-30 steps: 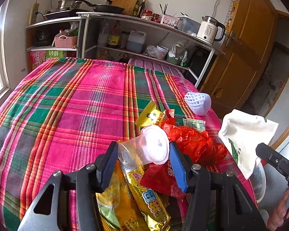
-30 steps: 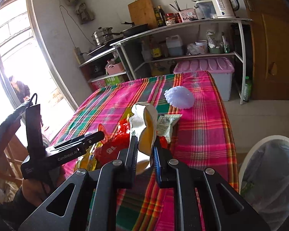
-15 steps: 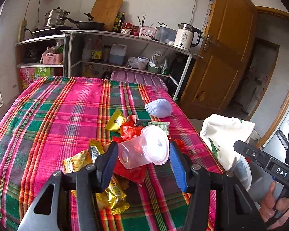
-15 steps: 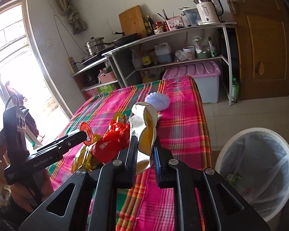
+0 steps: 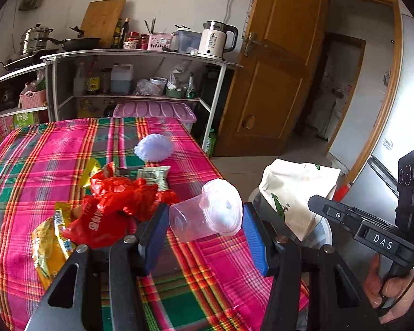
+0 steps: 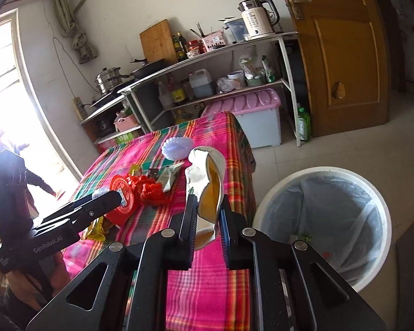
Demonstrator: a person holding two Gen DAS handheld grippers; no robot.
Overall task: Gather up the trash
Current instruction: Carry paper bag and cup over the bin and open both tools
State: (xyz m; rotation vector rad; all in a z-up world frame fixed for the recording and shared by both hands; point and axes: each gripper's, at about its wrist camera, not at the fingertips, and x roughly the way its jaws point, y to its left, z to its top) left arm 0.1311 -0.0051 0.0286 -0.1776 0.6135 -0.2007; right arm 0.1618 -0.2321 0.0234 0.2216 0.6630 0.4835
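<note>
My left gripper (image 5: 205, 224) is shut on a clear plastic cup (image 5: 207, 211) lying sideways between its blue pads, held above the right edge of the plaid table (image 5: 55, 143). My right gripper (image 6: 208, 215) is shut on a white paper bag (image 6: 207, 182) with a yellow inside; it also shows in the left wrist view (image 5: 295, 190). A white trash bin (image 6: 325, 226) with a clear liner stands on the floor right of the table, below and to the right of the bag. Red plastic wrap (image 5: 116, 201), yellow snack packets (image 5: 49, 245), a green-white packet (image 5: 154, 175) and a white foam net (image 5: 154, 147) lie on the table.
A metal shelf (image 5: 140, 55) with a kettle (image 5: 215, 40), pots and bottles stands behind the table. A pink-lidded storage box (image 6: 251, 104) sits under it. A wooden door (image 5: 273, 82) stands open to the right. A person (image 6: 16, 171) stands at the bright window to the left.
Both grippers have pulled back and swung right, away from the trash pile toward the table's right edge. The bin has come fully into the right wrist view. Both grips are unchanged.
</note>
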